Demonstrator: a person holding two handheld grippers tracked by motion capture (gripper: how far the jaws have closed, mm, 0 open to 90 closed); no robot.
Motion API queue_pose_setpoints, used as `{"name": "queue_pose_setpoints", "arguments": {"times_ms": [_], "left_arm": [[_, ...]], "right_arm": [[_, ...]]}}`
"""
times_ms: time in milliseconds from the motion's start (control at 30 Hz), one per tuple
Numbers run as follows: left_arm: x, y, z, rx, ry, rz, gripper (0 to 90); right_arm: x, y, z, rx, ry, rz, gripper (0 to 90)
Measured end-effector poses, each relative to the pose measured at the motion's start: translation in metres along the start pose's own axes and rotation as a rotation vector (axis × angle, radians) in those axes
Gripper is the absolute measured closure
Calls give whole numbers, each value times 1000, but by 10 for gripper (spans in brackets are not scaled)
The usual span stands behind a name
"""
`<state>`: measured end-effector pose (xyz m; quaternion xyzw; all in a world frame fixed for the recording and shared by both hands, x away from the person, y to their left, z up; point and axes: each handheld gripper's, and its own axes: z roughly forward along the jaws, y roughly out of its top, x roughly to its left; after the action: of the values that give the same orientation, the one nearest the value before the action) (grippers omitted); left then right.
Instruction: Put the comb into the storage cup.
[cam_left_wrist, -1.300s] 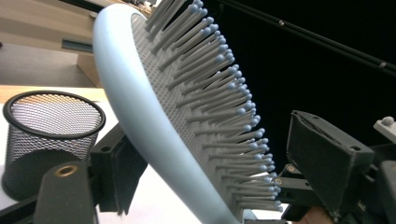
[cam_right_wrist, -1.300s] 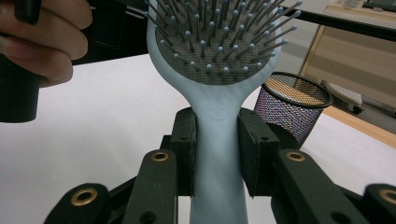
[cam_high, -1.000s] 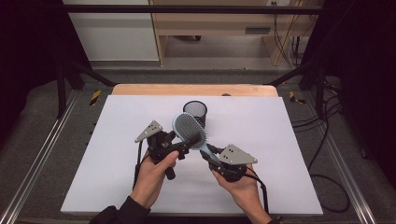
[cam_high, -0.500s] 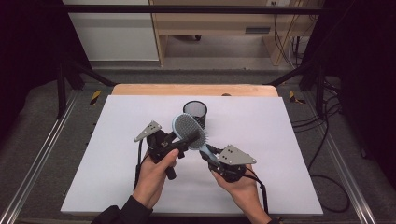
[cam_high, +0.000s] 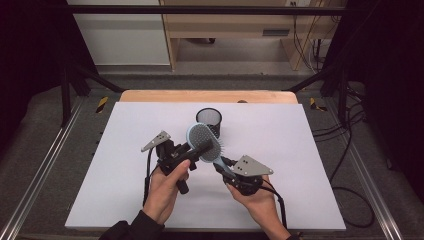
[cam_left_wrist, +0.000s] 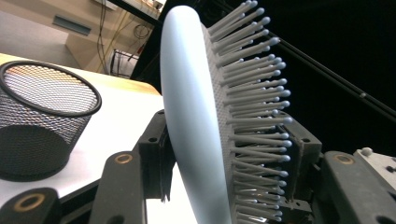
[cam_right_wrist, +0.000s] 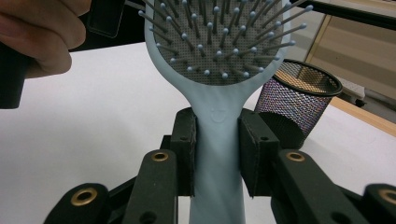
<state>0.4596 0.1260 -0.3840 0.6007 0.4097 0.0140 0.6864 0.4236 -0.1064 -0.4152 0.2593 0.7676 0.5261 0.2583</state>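
Grippers meet over the table on one pale blue hairbrush: your right gripper clamps its handle, while your left gripper has just been closing and now pinches the bristled head front and back. The handover looks half done; your right has yet to let go. The black mesh cup stands empty just behind, likely the brush's destination.

No readable text anywhere in these views.
The light-blue hairbrush carries only a faint embossed mark on its neck, too soft to make out as letters; the yellow-and-black hazard tape on the floor is a striped warning marking without words.
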Motion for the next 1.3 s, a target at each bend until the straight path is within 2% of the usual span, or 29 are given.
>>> {"name": "queue_pose_setpoints", "arguments": {"times_ms": [267,800,1100,1167,1300], "left_arm": [[3,-2,0,-4,-9,-35,485],[4,-3,2,-6,-17,-73,503],[4,-2,3,2,-17,-62,512],[5,-1,3,-2,-15,-56,513],[7,6,0,-23,2,-53,514]], "right_arm": [[-1,-1,1,9,11,5,697],[-3,-4,2,19,29,27,696],[-5,-6,4,17,39,52,691],[-5,-6,3,13,41,58,673],[-8,-5,2,12,40,101,502]]}}
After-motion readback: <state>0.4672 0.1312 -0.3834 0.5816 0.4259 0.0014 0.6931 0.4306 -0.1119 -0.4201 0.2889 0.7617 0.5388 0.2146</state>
